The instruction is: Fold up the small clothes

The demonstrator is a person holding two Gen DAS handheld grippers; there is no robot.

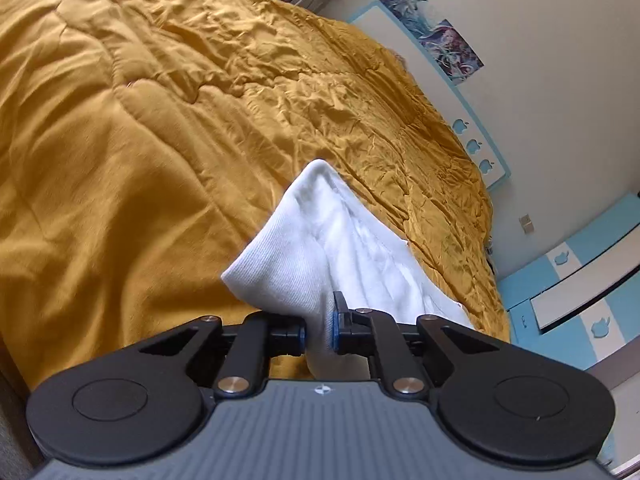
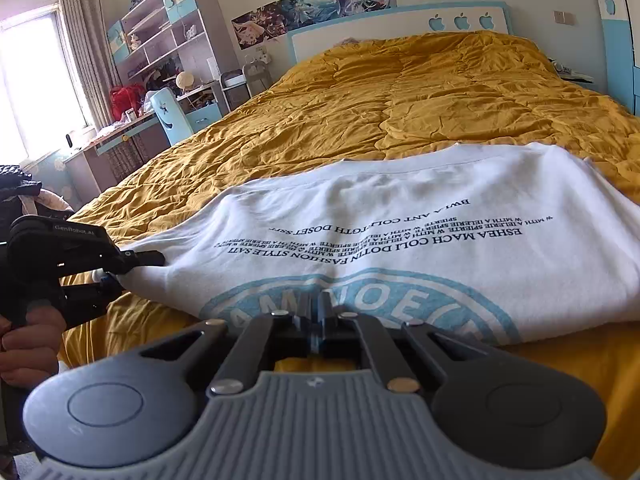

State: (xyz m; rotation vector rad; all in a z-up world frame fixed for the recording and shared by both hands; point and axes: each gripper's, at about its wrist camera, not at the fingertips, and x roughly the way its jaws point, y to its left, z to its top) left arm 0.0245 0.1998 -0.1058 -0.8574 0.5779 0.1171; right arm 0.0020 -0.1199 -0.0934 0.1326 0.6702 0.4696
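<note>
A white T-shirt with black text and a blue round print lies on the mustard quilt. My left gripper is shut on a corner of the shirt, which bunches up in front of it; it also shows in the right wrist view at the shirt's left corner. My right gripper is shut on the shirt's near hem, at the blue print.
The quilt covers the whole bed. A blue and white headboard stands at the far end. A desk with shelves and a chair stands to the left of the bed. A blue wardrobe is to the right.
</note>
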